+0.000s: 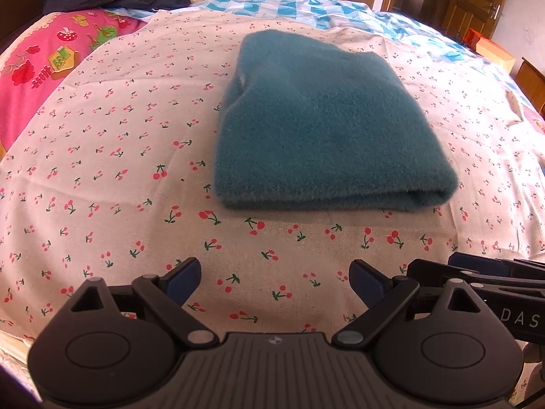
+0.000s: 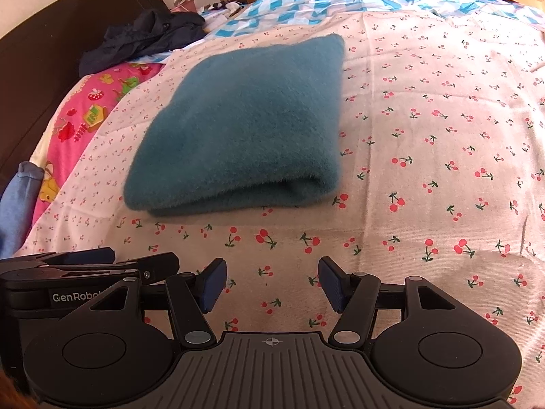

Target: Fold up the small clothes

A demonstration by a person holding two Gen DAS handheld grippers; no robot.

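On the bed, over the cherry-print sheet [image 1: 112, 156], a teal fuzzy garment [image 1: 320, 129] lies folded into a thick rectangle, its rolled fold edge nearest the tools. The left tool [image 1: 274, 281] and right tool [image 2: 272, 284] both hover near it, jaws spread wide and empty. The knit looks soft, light and floppy, likely to sag, so pinching through all layers at a near corner seems safest. Only the right view shows a blue cloth [image 2: 17, 204] at the far left edge.
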